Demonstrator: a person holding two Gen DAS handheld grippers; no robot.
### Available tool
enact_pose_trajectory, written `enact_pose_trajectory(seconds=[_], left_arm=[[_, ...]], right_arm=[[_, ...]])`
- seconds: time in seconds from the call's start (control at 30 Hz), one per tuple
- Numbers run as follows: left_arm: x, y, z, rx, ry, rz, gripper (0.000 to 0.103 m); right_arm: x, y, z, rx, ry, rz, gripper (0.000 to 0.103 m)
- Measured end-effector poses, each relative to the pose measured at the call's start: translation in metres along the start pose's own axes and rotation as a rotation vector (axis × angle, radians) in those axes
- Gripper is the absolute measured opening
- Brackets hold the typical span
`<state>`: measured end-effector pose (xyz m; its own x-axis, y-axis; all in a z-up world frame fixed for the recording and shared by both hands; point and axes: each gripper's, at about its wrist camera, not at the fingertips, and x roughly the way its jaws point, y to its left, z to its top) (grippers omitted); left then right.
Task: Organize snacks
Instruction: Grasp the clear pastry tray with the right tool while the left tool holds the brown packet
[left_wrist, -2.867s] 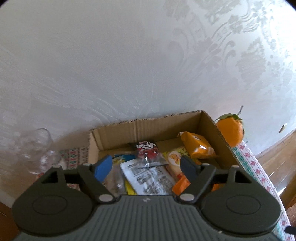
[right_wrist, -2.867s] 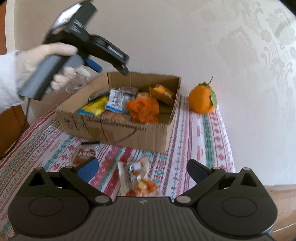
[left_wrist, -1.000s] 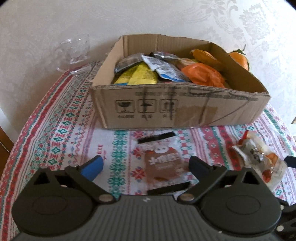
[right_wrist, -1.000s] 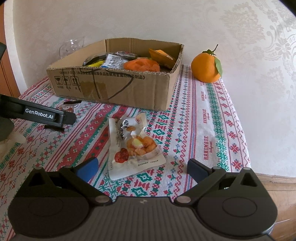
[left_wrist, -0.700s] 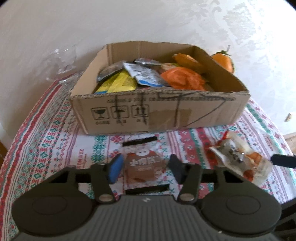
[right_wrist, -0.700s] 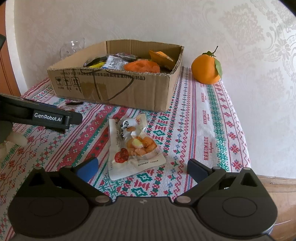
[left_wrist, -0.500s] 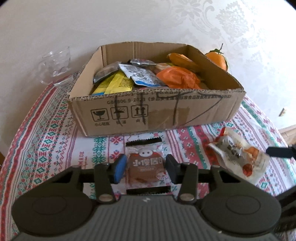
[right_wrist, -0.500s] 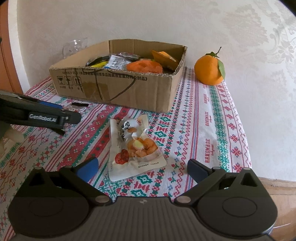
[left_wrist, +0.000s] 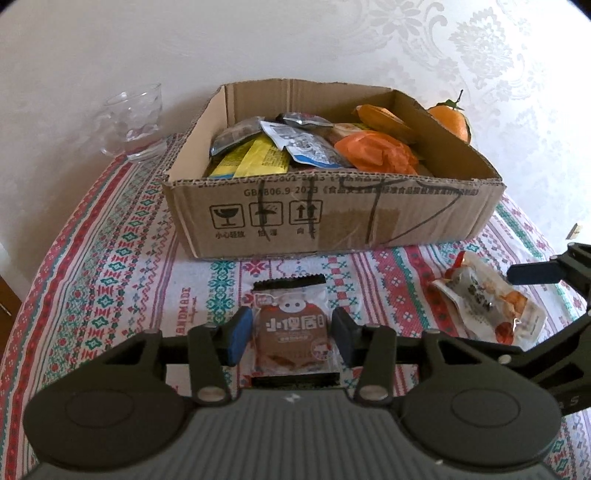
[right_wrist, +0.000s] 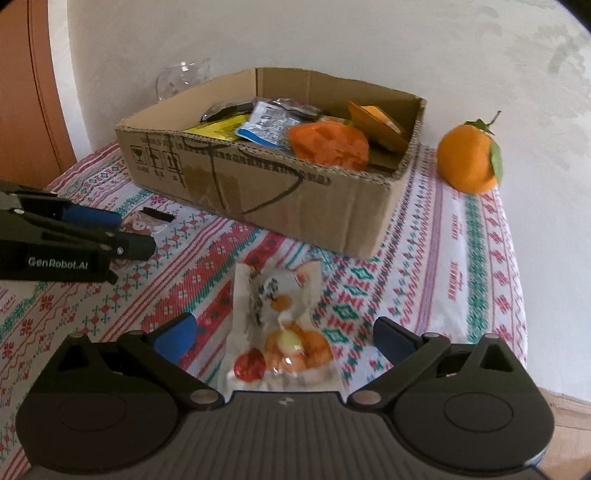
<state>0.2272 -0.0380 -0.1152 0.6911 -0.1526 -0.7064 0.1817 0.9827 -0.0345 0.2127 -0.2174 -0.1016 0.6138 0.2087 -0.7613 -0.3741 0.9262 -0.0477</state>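
My left gripper (left_wrist: 291, 334) sat low over the worktop (left_wrist: 110, 295), level and pointed at the box (left_wrist: 332, 218). Its blue-padded fingers (left_wrist: 238, 334) pressed in on both sides of a flat brown packet (left_wrist: 293, 334) with black serrated end strips, so I had it clenched, though whether it was lifted off the cloth I could not tell. Seen from my right wrist, that left gripper (right_wrist: 110, 230) came in from the side, flat and low.

My right gripper (right_wrist: 282, 336) was tipped slightly down, fingers (right_wrist: 175, 336) spread wide and released. Between them, touching neither, a clear glossy bag (right_wrist: 279, 325) lay on the cloth with orange, yellow and red pieces showing through its crinkled film. From the left wrist, the same bag (left_wrist: 487, 302) lay just beside one dark right finger (left_wrist: 532, 273).

The worktop (right_wrist: 461, 258) was covered by a woven cloth with red, green and white banded patterns.

Farther on stood the open corrugated cardboard box (right_wrist: 280, 195), shallow and rectangular, with black pen strokes, printed symbols and a strip of tape on its near wall. Inside, snacks were heaped: a yellow wrapper (left_wrist: 258, 160), a white and blue foil pouch (left_wrist: 306, 146), a crumpled orange bag (left_wrist: 376, 151) and a dark pouch (left_wrist: 236, 134).

Beyond the box's right corner, an orange (right_wrist: 469, 162) with a stem and leaf sat near the wall. At the far left, a clear glass cup (left_wrist: 135, 122) stood against the pale wall (left_wrist: 295, 37).
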Motion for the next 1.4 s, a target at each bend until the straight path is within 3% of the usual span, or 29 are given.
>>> enact_pose_trajectory(seconds=[0.2,0.3,0.5,1.17,1.23,1.3,1.4], left_arm=[[-0.002,-0.003,-0.002,-0.006,0.001,0.014,0.047],[-0.002,-0.003,-0.002,-0.006,0.001,0.008,0.046],[-0.004,-0.001,-0.001,0.003,0.009,-0.006,0.045],[-0.023,-0.002,0.005,0.061,-0.001,-0.04,0.043],[-0.022,-0.003,0.005,0.063,0.007,-0.041,0.043],[-0.021,-0.002,0.004,0.052,0.017,-0.051,0.043],[-0.022,-0.002,0.002,0.05,0.022,-0.056,0.043]], right_arm=[[-0.005,0.007,0.002,-0.009,-0.01,0.008,0.078],[-0.008,0.008,0.004,-0.005,-0.008,-0.001,0.059],[-0.013,0.004,0.007,0.025,-0.008,-0.026,0.038],[-0.037,0.005,0.005,0.032,-0.038,0.008,0.027],[-0.037,0.006,0.004,0.018,-0.033,0.0,0.031],[-0.034,0.006,0.002,0.014,-0.014,-0.017,0.047],[-0.033,0.004,-0.005,0.022,-0.001,0.003,0.052]])
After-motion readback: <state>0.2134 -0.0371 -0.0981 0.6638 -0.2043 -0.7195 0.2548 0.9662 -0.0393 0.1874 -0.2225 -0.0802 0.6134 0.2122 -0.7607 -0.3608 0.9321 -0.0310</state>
